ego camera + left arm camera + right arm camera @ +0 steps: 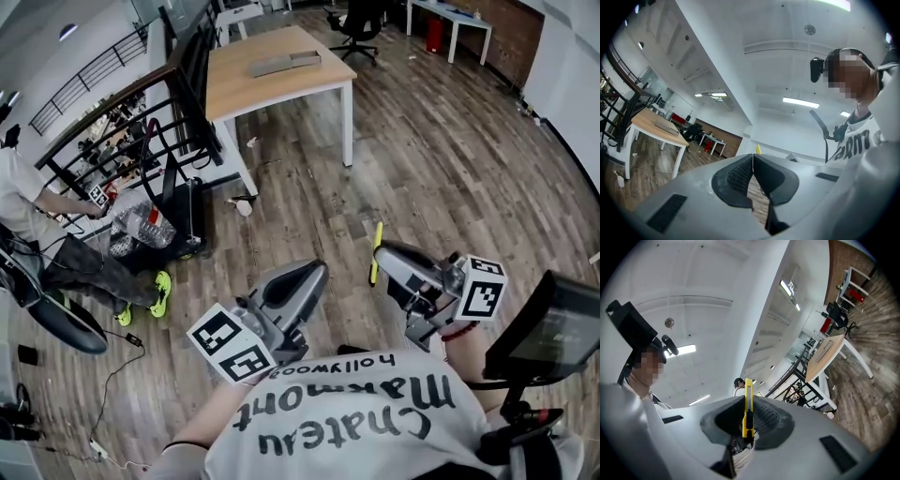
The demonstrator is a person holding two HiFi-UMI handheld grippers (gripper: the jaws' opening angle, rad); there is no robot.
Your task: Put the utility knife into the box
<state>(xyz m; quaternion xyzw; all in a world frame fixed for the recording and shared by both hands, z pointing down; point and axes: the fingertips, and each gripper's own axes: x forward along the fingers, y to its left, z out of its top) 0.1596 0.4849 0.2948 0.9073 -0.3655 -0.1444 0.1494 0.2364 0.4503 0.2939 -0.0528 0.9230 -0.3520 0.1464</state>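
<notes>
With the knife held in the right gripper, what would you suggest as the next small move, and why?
Probably step toward the wooden table: the right gripper is shut on the utility knife, held over the floor, and the flat grey box, seemingly the target, lies on that table, far ahead.

Wooden table point(255, 91), black office chair point(362, 21), plank floor point(441, 159)

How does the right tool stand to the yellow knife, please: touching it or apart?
Touching. The right gripper view shows the right tool shut on the yellow knife, squeezing its flat sides with no gap.
</notes>
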